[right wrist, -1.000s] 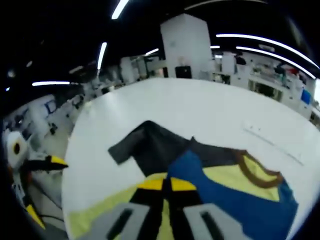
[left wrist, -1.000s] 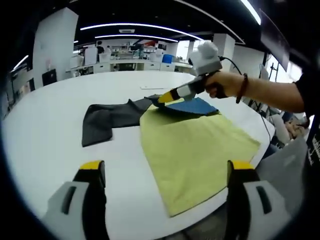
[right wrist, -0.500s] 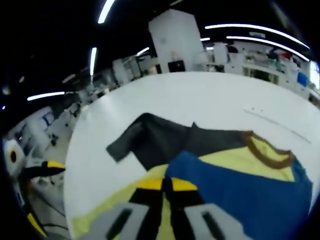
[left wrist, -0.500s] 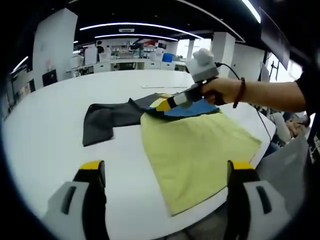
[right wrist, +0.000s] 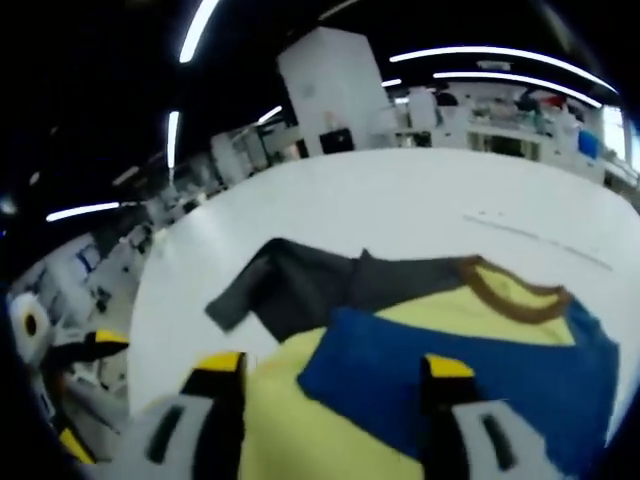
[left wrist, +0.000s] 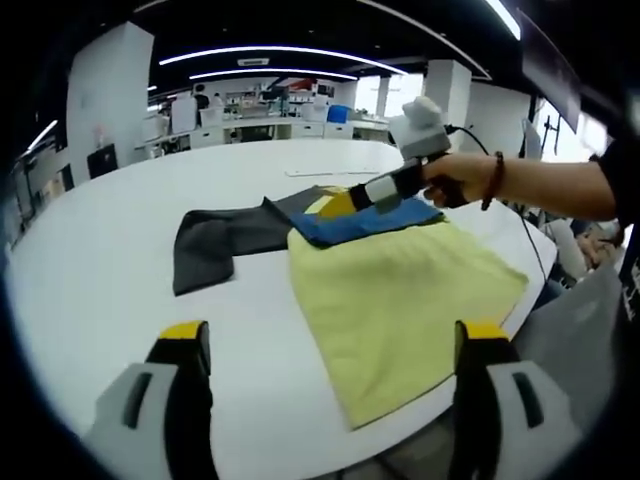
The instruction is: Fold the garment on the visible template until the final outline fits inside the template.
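The garment (left wrist: 390,290) lies on the white table (left wrist: 100,270), its blue fold (right wrist: 470,380) just laid over the yellow body beside the dark sleeve (left wrist: 215,240). The right gripper (right wrist: 335,375) hovers spread over that fold, empty, and the left gripper (left wrist: 325,345) waits spread, well short of the yellow hem. Next, I judge, pinch the sleeve's far end and carry it low over the yellow body (no template outline is visible to check against), keeping the fold flat.

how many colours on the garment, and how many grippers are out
garment colour areas: 4 (yellow, blue, dark grey, brown collar)
grippers: 2 (left gripper, right gripper)
total: 6
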